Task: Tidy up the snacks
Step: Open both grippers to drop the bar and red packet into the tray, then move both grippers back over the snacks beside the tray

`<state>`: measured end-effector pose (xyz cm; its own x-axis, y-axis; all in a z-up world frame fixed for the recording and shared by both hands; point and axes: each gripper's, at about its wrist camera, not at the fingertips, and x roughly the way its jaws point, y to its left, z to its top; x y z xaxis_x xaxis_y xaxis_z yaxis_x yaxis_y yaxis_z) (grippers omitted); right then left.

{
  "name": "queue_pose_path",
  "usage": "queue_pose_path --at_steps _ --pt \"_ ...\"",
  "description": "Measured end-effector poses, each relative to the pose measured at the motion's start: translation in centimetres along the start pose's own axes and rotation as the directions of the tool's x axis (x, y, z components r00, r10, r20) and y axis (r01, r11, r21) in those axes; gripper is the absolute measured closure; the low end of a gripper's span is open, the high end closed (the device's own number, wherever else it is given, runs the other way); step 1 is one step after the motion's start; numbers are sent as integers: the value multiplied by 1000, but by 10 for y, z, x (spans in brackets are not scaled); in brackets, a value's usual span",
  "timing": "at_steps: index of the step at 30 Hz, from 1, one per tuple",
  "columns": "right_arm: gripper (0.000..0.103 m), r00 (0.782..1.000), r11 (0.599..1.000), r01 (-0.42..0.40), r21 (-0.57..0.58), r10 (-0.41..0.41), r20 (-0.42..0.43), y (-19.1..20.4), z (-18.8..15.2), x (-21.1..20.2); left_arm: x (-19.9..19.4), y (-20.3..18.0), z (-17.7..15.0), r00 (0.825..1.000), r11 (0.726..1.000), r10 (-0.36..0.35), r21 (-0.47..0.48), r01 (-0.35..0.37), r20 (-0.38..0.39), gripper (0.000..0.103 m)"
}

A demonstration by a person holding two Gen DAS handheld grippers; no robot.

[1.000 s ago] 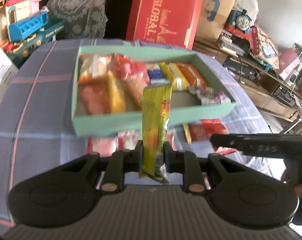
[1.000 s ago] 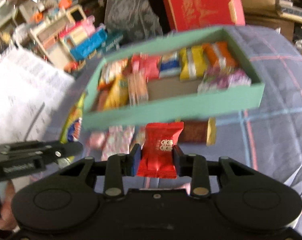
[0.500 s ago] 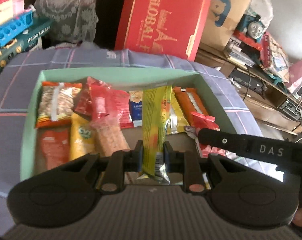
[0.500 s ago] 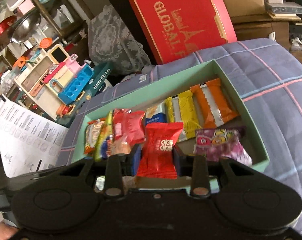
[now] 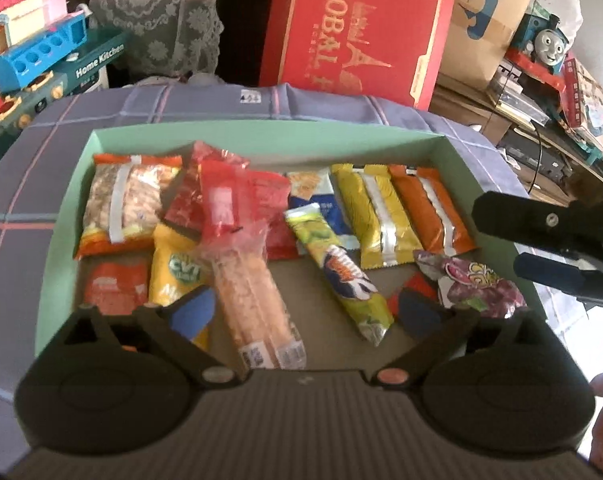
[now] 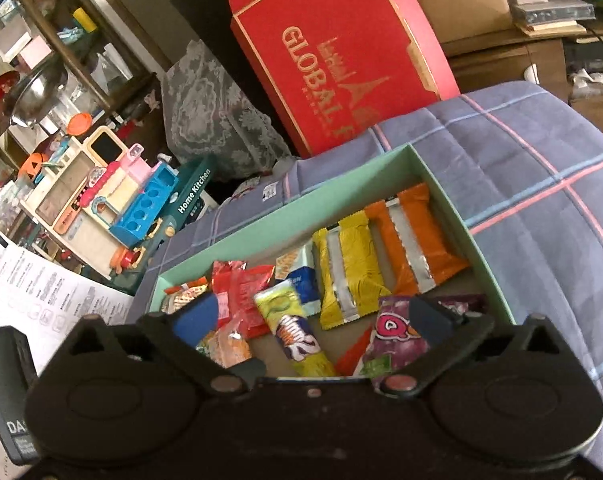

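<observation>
Both the left gripper (image 5: pixel 304 312) and right gripper (image 6: pixel 310 320) are opening wide over the shallow mint-green cardboard box (image 5: pixel 261 130), a long yellow-green foil snack stick (image 5: pixel 339 276) lying loose at its near edge, so the drop-off step looks done and the next move is likely fetching more snacks.

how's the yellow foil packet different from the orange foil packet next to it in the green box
The yellow foil packet is yellow around its silver centre strip; the orange foil packet is orange around its strip. The yellow one lies nearer the blue packet; the orange one lies nearer the wall of the green box. Both look alike in shape and size, lying flat, side by side.
</observation>
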<state>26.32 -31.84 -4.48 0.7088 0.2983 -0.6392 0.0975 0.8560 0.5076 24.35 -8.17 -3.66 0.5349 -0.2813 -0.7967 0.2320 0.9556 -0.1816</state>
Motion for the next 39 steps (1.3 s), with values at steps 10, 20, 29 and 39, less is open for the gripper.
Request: queue_pose_path --at_steps 10,20,29,39 --pt "0 1000 1000 19 9 -19 -16 -1 -17 -22 -31 0 -25 1000 1000 4 9 -4 1 0" --pt "0 1000 1000 -1 12 1 -23 3 -46 -59 -74 3 -60 1000 1000 -1 24 0 19 0" --pt "0 999 1000 19 15 -19 -36 -8 -82 -79 -89 15 -107 999 998 39 44 -39 -13 0" --pt "0 995 997 71 -34 -73 -66 -11 -106 -79 -74 45 -131 991 991 127 -34 -129 -49 0"
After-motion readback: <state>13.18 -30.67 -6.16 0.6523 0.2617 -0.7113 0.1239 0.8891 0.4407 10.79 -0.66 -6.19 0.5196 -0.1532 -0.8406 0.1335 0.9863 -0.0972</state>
